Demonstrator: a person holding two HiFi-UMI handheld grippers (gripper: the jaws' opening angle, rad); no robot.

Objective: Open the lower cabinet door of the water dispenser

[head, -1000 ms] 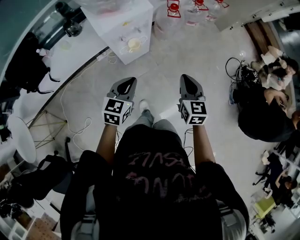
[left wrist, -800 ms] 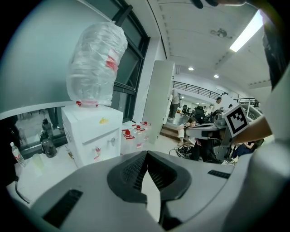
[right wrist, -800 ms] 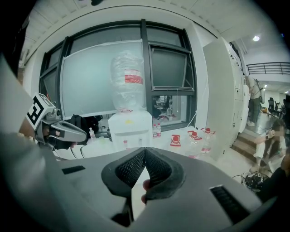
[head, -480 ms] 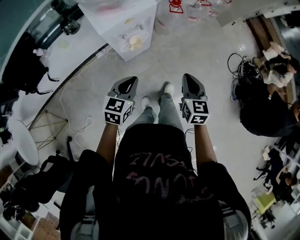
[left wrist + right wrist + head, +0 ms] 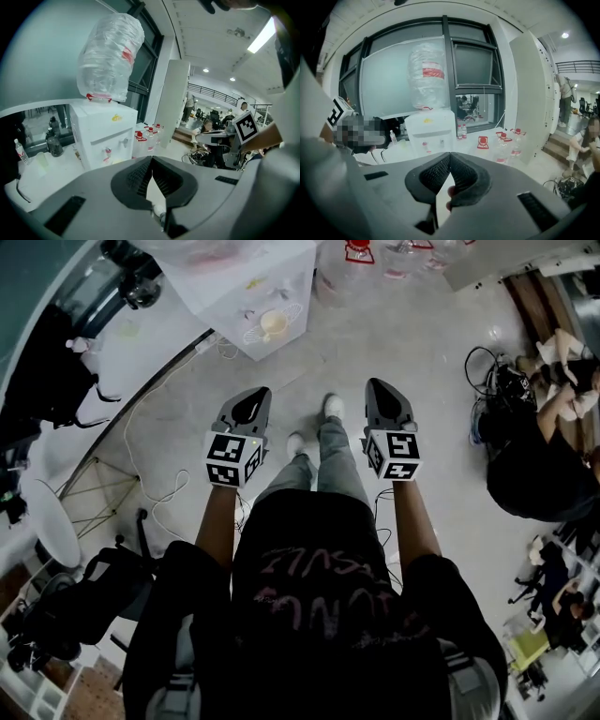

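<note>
Head view: left gripper (image 5: 251,399) and right gripper (image 5: 380,390) held side by side in front of the body, each with jaws pressed together on nothing. Probably just being carried to the job, since the water dispenser (image 5: 246,287) stands well beyond both jaw tips. Left gripper view and right gripper view: dispenser front and taps (image 5: 108,151) just above the closed tips, bagged bottle (image 5: 110,56) on top, all lost from overhead. Lower cabinet door hidden behind the gripper bodies, presumably still shut.
</note>
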